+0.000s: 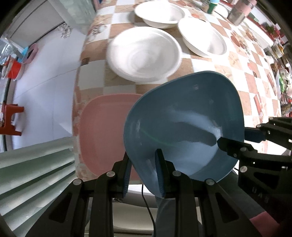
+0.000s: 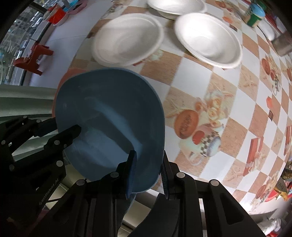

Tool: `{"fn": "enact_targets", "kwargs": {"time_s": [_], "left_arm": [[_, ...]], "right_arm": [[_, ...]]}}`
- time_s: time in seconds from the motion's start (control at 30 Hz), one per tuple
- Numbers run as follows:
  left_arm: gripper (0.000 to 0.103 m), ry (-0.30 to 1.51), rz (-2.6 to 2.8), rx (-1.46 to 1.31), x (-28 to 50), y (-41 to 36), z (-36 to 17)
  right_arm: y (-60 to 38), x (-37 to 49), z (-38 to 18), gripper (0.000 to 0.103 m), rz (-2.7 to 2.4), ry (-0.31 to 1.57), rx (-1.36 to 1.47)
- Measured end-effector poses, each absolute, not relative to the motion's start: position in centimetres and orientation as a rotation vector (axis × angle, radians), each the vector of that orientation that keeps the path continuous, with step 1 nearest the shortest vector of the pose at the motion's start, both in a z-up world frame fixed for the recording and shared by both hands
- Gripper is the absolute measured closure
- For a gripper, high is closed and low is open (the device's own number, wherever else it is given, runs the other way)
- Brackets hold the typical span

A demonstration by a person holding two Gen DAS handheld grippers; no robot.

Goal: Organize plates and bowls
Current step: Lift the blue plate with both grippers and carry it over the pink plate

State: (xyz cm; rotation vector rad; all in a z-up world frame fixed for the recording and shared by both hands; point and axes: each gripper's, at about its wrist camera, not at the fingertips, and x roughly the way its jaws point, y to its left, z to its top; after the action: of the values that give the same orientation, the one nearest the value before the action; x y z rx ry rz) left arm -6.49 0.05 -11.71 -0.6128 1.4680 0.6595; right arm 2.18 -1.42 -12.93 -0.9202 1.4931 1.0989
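Checkered tablecloth [image 2: 191, 76] bears white bowls [image 1: 144, 54]; both hand-held grippers [image 1: 143, 171] [image 2: 148, 173] pinch the blue plate [image 1: 184, 124].

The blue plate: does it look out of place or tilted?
Yes. The blue plate is tilted in the air, gripped at its rim by both the left gripper and right gripper, above the pink plate.

a checkered tablecloth [image 2: 191, 76] printed with food pictures covers the table. at ten o'clock in the right wrist view a red plastic stool [image 2: 33, 58] stands on the pale floor [image 1: 45, 76]; a green-lidded jar [image 2: 255, 13] sits at one o'clock.
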Motion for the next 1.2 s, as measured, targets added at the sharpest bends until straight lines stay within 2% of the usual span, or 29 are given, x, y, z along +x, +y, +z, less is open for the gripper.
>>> {"fn": "enact_targets", "kwargs": {"time_s": [0.3,0.9,1.03,1.1,1.2], "left_arm": [[0.075,1.471,0.726,-0.604,-7.8,3.3,-10.3],[0.074,1.511,0.766,-0.559,-8.5,8.2,-13.5],[0.062,1.512,0.759,-0.567,-8.8,8.2,-14.0],[0.046,1.512,0.765,-0.552,-8.9,8.1,-14.1],[0.037,1.500,0.788,-0.547,-9.2,8.2,-13.7]], "right_arm": [[1.7,-0.7,-13.0,0.075,1.136,1.526,-0.952],[6.9,-5.2,-18.3,0.075,1.091,1.713,-0.931],[7.4,-5.5,-18.9,0.074,1.088,1.733,-0.924],[7.5,-5.3,-18.9,0.074,1.100,1.741,-0.919],[7.7,-5.2,-18.8,0.064,1.105,1.737,-0.920]]}}
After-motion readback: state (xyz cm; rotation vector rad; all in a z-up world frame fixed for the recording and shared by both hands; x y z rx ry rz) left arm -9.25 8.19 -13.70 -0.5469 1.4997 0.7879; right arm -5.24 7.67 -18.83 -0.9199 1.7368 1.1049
